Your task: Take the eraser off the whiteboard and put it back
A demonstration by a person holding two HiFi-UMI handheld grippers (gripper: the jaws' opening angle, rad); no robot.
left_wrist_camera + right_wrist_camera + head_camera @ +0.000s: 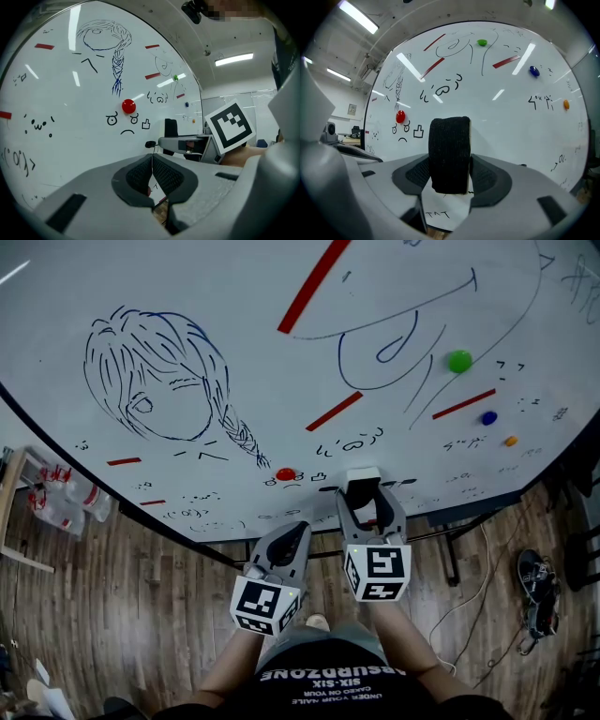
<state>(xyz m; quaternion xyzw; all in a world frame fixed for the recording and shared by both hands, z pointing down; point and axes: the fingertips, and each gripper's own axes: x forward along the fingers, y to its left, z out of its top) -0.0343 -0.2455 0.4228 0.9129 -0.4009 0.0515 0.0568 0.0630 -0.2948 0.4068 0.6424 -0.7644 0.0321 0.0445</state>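
Observation:
The eraser (450, 154), black felt with a white back, stands upright between the pads of my right gripper (450, 177), which press on both its sides. In the head view the eraser (362, 476) is at the lower edge of the whiteboard (262, 296), with the right gripper (364, 493) around it. I cannot tell whether the eraser touches the board. My left gripper (292, 531) hangs just left of the right one, below the board's edge. In its own view the left gripper (151, 169) is shut, pads together, with nothing between them.
A red magnet (285, 473) sits on the board left of the eraser. Green (458, 360), blue (488, 417) and orange (509, 441) magnets lie further right, among pen drawings. On the wooden floor are shoes (536, 592) at the right and bottles (56, 498) at the left.

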